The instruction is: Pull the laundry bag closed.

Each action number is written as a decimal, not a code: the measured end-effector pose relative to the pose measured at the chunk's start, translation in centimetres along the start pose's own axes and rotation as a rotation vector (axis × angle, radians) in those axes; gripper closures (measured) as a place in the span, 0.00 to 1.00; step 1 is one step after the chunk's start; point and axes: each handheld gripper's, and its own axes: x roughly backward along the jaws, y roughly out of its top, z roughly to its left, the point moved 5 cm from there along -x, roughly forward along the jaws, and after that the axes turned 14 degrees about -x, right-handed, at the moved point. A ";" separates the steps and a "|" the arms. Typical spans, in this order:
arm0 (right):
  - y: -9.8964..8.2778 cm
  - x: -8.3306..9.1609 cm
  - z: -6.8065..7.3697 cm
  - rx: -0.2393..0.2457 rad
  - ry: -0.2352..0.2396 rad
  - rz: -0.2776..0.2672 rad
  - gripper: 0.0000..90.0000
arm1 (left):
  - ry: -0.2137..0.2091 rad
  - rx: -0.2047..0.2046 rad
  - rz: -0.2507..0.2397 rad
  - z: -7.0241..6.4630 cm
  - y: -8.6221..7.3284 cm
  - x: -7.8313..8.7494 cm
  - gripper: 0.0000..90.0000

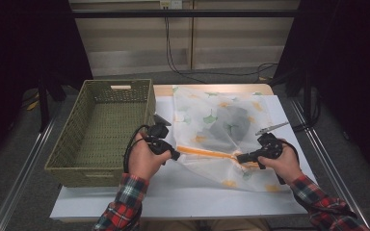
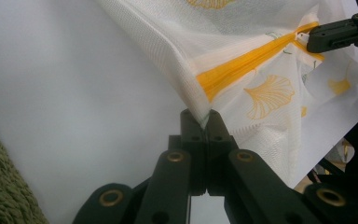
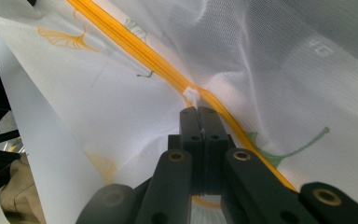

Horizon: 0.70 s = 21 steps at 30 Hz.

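A white mesh bag (image 1: 200, 108) printed with ginkgo leaves lies on the white table sheet, and a grey garment (image 1: 229, 126) shows through it. Its orange zipper (image 1: 207, 153) runs along the near edge between both grippers. My left gripper (image 1: 176, 155) is shut on the bag's fabric at the zipper's left end; in the left gripper view the jaws (image 2: 204, 122) pinch the mesh corner (image 2: 193, 100) just below the zipper (image 2: 242, 63). My right gripper (image 1: 239, 158) is shut on the white zipper pull (image 3: 192, 95), its tips (image 3: 198, 111) right at the orange zipper (image 3: 135, 46).
A green woven basket (image 1: 58, 154) stands to the left of the bag, close beside my left hand. The white sheet (image 1: 183, 197) has bare room in front of the bag. Cables run over the floor behind the table.
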 end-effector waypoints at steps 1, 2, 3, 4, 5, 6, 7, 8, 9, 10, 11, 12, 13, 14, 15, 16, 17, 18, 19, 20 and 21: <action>0.0 0.1 0.0 -0.006 -0.002 -0.001 1.00 | -0.001 0.001 0.002 0.0 0.0 0.0 1.00; -0.1 0.1 -0.1 -0.007 -0.003 -0.002 1.00 | -0.001 0.003 0.001 0.0 0.0 0.0 1.00; -0.1 0.2 -0.2 -0.003 -0.004 -0.003 1.00 | 0.000 0.000 0.002 0.0 0.0 0.0 1.00; -0.1 0.2 -0.2 -0.009 -0.002 -0.005 1.00 | 0.001 0.001 0.003 0.0 0.0 0.0 1.00; -0.1 0.3 -0.3 -0.011 0.000 -0.004 1.00 | 0.002 0.001 -0.001 0.0 0.0 0.0 1.00; -0.1 0.3 -0.3 -0.006 -0.002 -0.007 1.00 | -0.002 0.001 0.004 0.0 0.0 0.0 1.00; -0.2 0.4 -0.4 -0.010 -0.002 -0.008 1.00 | 0.005 -0.004 0.004 0.0 0.0 0.0 1.00; -0.2 0.5 -0.4 -0.015 -0.003 -0.006 1.00 | 0.008 -0.004 0.005 0.0 0.0 0.0 1.00; -0.2 0.5 -0.4 -0.012 0.003 -0.005 1.00 | 0.004 -0.005 0.007 0.0 0.0 0.0 1.00; -0.3 0.5 -0.4 -0.011 -0.004 -0.005 1.00 | 0.004 -0.004 0.008 0.0 0.0 0.0 1.00; -0.3 0.5 -0.5 -0.010 -0.011 -0.002 1.00 | 0.006 0.002 0.005 0.0 0.0 0.0 1.00; -0.4 0.5 -0.6 -0.013 -0.013 0.000 1.00 | 0.005 0.004 0.006 0.0 0.0 0.0 1.00; -0.5 0.6 -0.6 -0.018 -0.014 -0.001 1.00 | 0.005 -0.003 0.010 0.0 0.0 0.0 1.00; -0.5 0.6 -0.7 -0.018 -0.012 -0.001 1.00 | 0.007 -0.001 0.010 0.1 -0.1 0.0 1.00; -0.5 0.7 -0.7 -0.022 -0.015 -0.001 1.00 | 0.001 0.006 0.008 0.0 0.0 -0.1 1.00; -0.5 0.7 -0.7 -0.022 -0.015 -0.001 1.00 | 0.001 0.006 0.008 0.0 0.0 -0.1 1.00; -0.5 0.8 -0.9 -0.020 -0.012 -0.005 1.00 | 0.002 0.006 0.006 0.0 0.0 0.0 1.00; -0.6 0.8 -0.9 -0.021 -0.013 -0.004 1.00 | 0.003 0.003 0.005 0.1 0.0 0.0 1.00; -0.6 0.8 -0.9 -0.021 -0.012 -0.005 1.00 | 0.004 0.003 0.004 0.0 0.0 0.0 1.00; -0.6 0.9 -1.0 -0.019 -0.012 -0.003 1.00 | 0.013 0.005 0.001 0.1 0.0 0.0 1.00; -0.7 0.9 -1.0 -0.021 -0.020 -0.006 1.00 | 0.008 0.005 0.002 0.1 0.0 0.0 1.00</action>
